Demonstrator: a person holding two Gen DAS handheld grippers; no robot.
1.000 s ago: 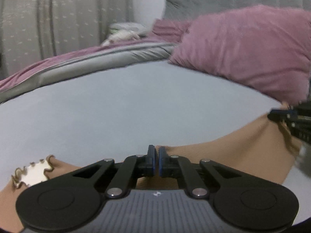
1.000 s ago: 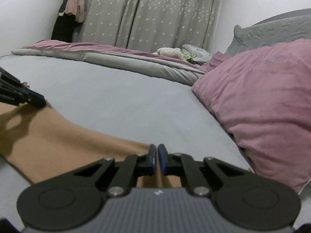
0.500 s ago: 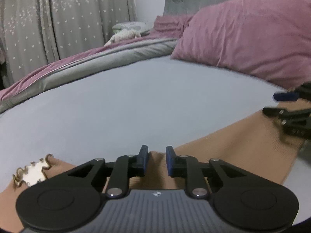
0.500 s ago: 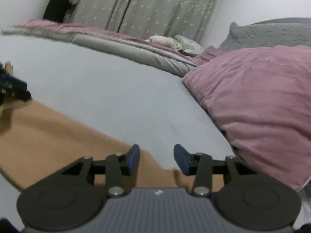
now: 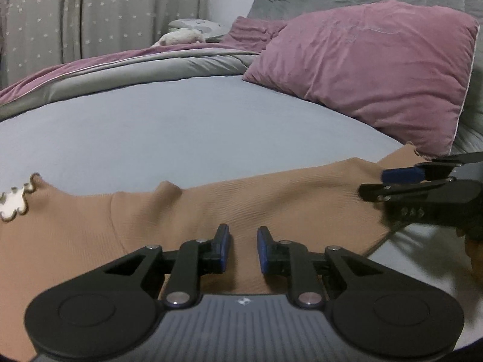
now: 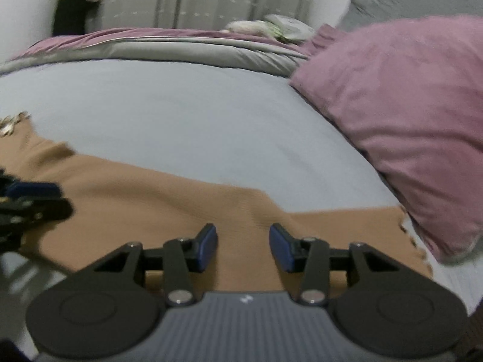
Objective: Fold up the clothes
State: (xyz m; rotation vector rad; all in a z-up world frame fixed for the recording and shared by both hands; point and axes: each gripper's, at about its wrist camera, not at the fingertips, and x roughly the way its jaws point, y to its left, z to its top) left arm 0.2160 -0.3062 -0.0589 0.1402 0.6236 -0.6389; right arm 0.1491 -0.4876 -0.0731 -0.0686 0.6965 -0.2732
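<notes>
Both tongs, left (image 5: 242, 249) and right (image 6: 243, 247), gape over the tan garment (image 5: 271, 199); only the right view shows its frayed lower-right edge, bare bed (image 6: 169, 111) above.

Tan ribbed garment (image 5: 271, 199) flat across bed

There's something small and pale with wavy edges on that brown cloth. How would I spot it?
Start at the big pink pillow, then follow the tan garment lying on the grey bedsheet to its far left end. There sits a white scalloped trim piece, the only pale, frilly-edged thing on otherwise plain ribbed fabric.
</notes>
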